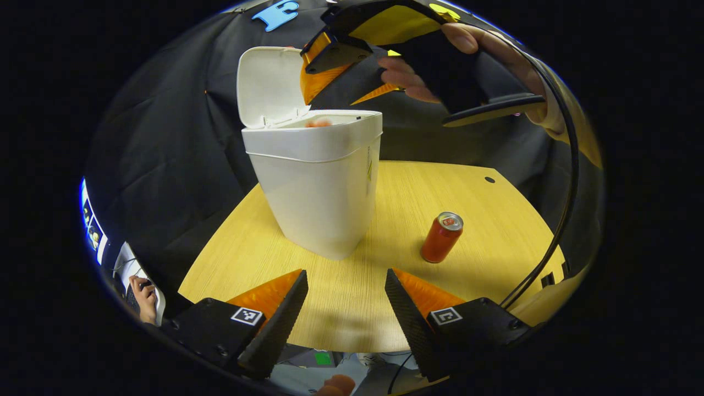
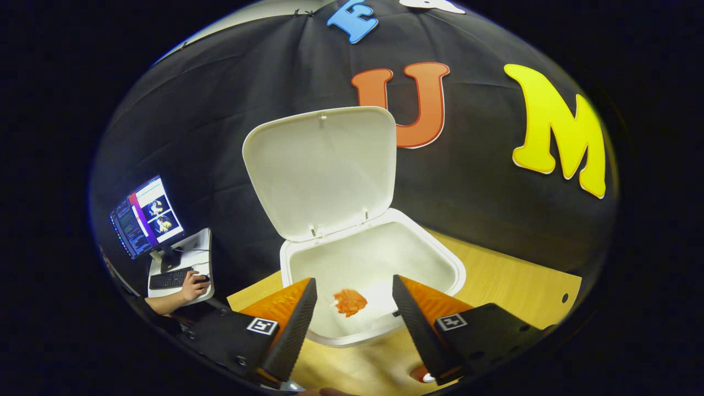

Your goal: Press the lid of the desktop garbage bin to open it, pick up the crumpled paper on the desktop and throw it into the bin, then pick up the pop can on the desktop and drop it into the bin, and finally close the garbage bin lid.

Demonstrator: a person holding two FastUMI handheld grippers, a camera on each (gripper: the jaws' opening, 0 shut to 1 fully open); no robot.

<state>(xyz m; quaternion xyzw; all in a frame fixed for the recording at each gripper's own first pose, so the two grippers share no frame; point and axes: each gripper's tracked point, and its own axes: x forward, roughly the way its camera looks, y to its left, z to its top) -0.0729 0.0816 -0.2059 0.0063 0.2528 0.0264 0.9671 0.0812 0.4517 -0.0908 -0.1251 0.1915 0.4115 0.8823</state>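
Bin lid up, paper inside. Right tongs apart, empty, above opening. Left tongs apart, idle. Can upright on surface beside bin. Next: descend on can mid-body, squeeze squarely, avoid tipping.

No brand, word or number can be read anywhere. The pop can shows a plain side with no legible print. The garbage bin carries a small sticker down one corner, too small and skewed to make out. Each finger mount bears a square black-and-white coded marker: two on the left gripper, namely one marker and its twin, and two on the right gripper, at and. These are patterns, not text.
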